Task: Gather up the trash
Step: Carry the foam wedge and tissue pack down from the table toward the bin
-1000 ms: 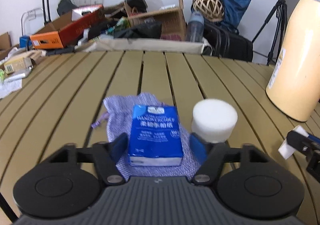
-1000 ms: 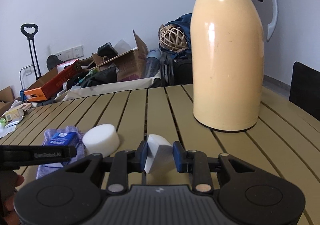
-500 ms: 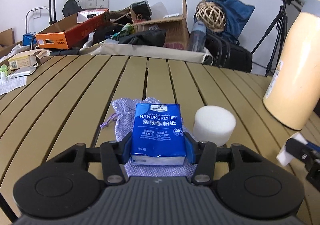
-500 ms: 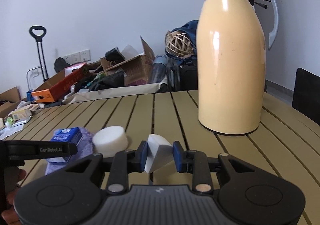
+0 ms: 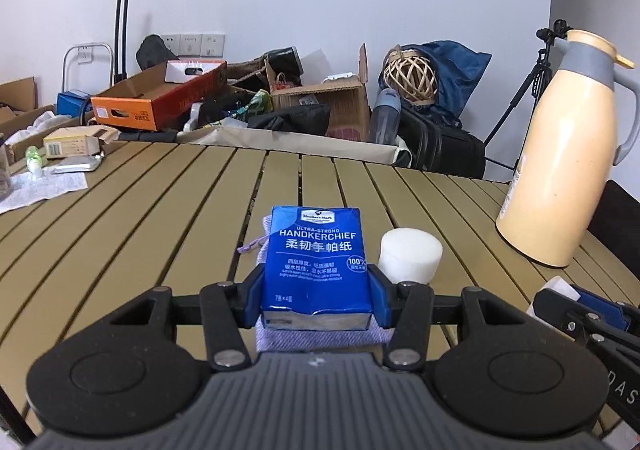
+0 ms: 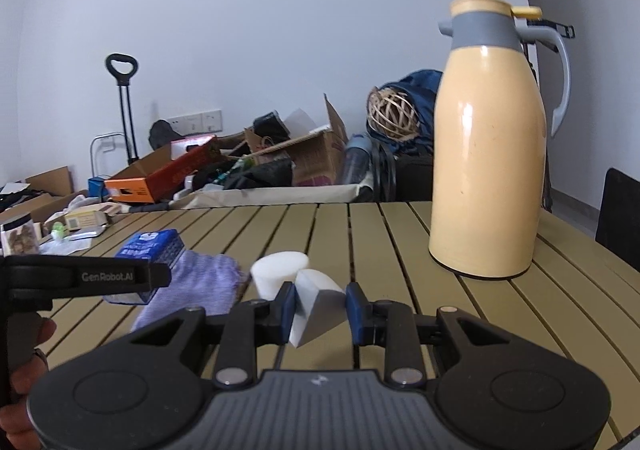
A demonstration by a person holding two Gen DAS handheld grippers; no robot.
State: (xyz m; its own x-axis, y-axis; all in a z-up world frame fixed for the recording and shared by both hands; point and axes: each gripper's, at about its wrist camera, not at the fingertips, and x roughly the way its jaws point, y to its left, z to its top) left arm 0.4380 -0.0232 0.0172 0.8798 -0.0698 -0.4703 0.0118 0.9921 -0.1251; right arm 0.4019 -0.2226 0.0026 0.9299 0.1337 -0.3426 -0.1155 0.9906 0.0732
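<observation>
My left gripper [image 5: 316, 296] is shut on a blue handkerchief pack [image 5: 316, 262], held tilted above a purple cloth pouch [image 5: 320, 336]. Beside the pouch on the slatted table [image 5: 160, 210] stands a white foam cylinder [image 5: 410, 256]. A white foam wedge [image 6: 316, 300] is clamped in my right gripper [image 6: 320, 308], just above the table. In the right wrist view the cylinder [image 6: 278, 274] sits right behind the wedge. Left of it lie the pouch [image 6: 192, 286] and, above that, the pack [image 6: 150, 248] in the left gripper's fingers [image 6: 100, 276].
A tall cream thermos jug [image 6: 488, 154] stands on the table to the right. Papers, a small box and a jar [image 6: 18, 234] lie at the far left edge. Cardboard boxes [image 5: 160, 98], bags and a tripod crowd the floor behind. A hand [image 6: 24, 350] grips the left tool.
The left jaws closed onto the blue pack and raised it off the pouch. Both grippers rose and drew back from the table. The right gripper kept hold of the wedge.
</observation>
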